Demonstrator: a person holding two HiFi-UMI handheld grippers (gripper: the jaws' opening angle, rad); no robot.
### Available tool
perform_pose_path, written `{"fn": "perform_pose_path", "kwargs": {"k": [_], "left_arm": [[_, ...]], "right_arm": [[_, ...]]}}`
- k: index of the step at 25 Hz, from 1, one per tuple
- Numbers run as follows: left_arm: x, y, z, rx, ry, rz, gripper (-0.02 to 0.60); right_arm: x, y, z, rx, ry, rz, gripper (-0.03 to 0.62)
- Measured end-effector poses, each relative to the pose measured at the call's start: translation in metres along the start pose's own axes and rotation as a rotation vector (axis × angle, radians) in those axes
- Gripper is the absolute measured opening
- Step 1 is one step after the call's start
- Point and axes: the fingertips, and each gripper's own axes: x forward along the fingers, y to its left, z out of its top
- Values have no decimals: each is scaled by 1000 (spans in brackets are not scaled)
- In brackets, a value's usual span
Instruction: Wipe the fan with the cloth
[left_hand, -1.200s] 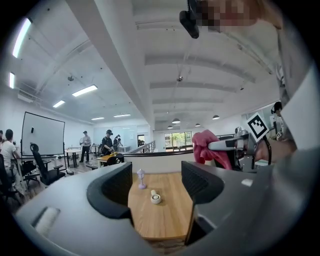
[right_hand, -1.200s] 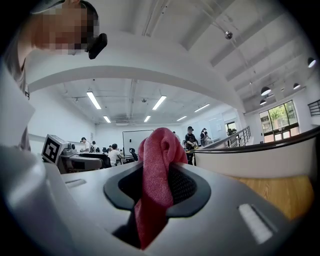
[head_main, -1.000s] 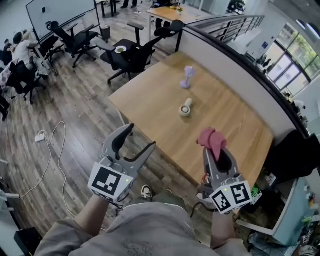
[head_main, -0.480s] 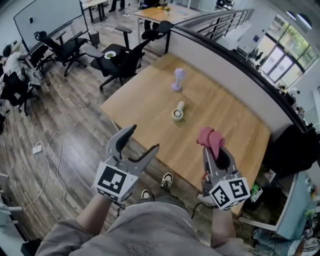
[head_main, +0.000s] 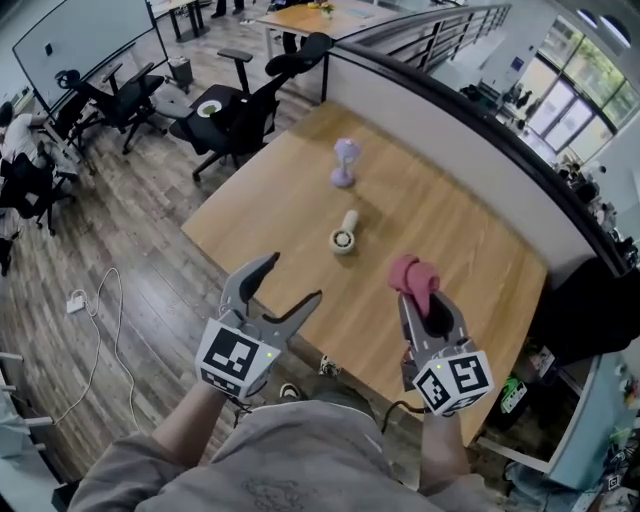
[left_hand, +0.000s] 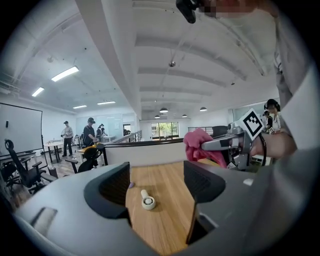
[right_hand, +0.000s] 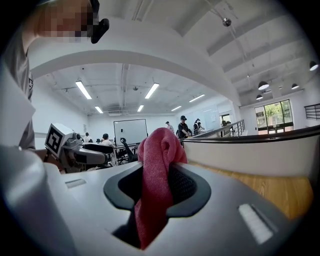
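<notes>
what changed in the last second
Both grippers have come forward to the table: the left gripper, fingers apart and empty, reaches its near edge; the right gripper is over it. Nothing taken or let go: pink cloth still clamped, white fan and purple fan unmoved.

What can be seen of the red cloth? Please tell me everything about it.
The cloth is pinkish red, with a soft, finely woven look like a small towel. It is bunched up, not spread. The right tongs are shut on its middle: a rounded fold bulges out past the jaw tips, and a narrower tail hangs down between the jaws. It is held in the air over the near part of the wooden table, clear of the top. Only the tongs touch it.
</notes>
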Motion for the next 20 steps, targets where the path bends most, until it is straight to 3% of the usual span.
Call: {"fn": "perform_pose_path", "kwargs": {"k": [6, 13, 20], "left_arm": [[70, 6, -28, 42, 107, 3, 341], [131, 14, -78, -17, 228, -3, 355], [174, 10, -121, -17, 318, -17, 374]], "right_arm": [[47, -54, -21, 19, 64, 17, 115], [94, -93, -51, 25, 153, 60, 115], [133, -114, -86, 27, 225, 87, 115]]}}
